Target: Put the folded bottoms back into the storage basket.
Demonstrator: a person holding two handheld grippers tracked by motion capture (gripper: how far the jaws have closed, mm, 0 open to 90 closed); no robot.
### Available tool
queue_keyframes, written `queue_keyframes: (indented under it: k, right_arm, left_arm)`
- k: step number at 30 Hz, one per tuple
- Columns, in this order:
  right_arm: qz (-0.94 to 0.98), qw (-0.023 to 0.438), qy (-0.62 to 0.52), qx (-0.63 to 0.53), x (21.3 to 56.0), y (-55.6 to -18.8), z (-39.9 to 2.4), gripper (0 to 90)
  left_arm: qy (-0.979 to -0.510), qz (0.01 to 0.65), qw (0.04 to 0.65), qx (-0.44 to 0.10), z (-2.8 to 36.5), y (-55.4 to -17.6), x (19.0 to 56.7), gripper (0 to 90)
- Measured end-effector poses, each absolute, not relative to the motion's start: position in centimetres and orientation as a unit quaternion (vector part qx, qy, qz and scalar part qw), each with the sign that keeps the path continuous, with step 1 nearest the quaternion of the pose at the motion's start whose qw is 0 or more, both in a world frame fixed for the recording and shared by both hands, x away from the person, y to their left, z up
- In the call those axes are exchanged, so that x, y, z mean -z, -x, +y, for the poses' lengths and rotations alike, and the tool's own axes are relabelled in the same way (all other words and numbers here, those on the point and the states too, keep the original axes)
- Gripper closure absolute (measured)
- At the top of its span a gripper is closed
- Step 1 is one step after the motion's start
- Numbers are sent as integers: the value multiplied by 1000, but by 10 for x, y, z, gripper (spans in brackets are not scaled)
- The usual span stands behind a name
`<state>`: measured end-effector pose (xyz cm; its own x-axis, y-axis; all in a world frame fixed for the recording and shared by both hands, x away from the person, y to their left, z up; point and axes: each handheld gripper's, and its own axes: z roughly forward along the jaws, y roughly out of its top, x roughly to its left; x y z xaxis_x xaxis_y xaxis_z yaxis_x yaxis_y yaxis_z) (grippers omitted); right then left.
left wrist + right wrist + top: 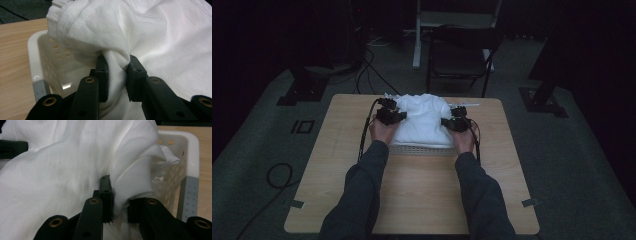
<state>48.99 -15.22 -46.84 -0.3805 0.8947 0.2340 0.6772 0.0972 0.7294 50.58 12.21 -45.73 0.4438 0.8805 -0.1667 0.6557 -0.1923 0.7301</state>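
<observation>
A white cloth (422,119) lies bunched in a white perforated basket (419,149) at the far middle of the wooden table. My left gripper (396,115) is at the cloth's left side, shut on a pinched fold of the cloth (116,72) just inside the basket's wall (35,53). My right gripper (452,121) is at the cloth's right side, its jaws shut on another fold of the cloth (121,195) beside the basket's corner (190,152). The cloth hides the basket's inside.
The table (412,195) has bare wood near me and at both sides of the basket. A dark chair (459,55) stands behind the table's far edge. Cables (367,75) run on the floor at the left.
</observation>
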Motion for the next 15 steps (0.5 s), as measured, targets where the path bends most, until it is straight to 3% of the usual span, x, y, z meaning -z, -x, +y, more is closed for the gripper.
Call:
queue_keyframes:
  k: [5,10,15]
  right_arm:
    - [735,126,-551,-375,473,-491,-151,757]
    - [727,139,-562,-369,471,-488,-155,580]
    - [725,158,-555,-375,462,-482,-159,521]
  left_arm:
    - [-761,509,376,-147,124,-504,461,637]
    - [-761,507,367,-167,125,-500,458,563]
    - [-747,512,383,-183,135,-492,455,542]
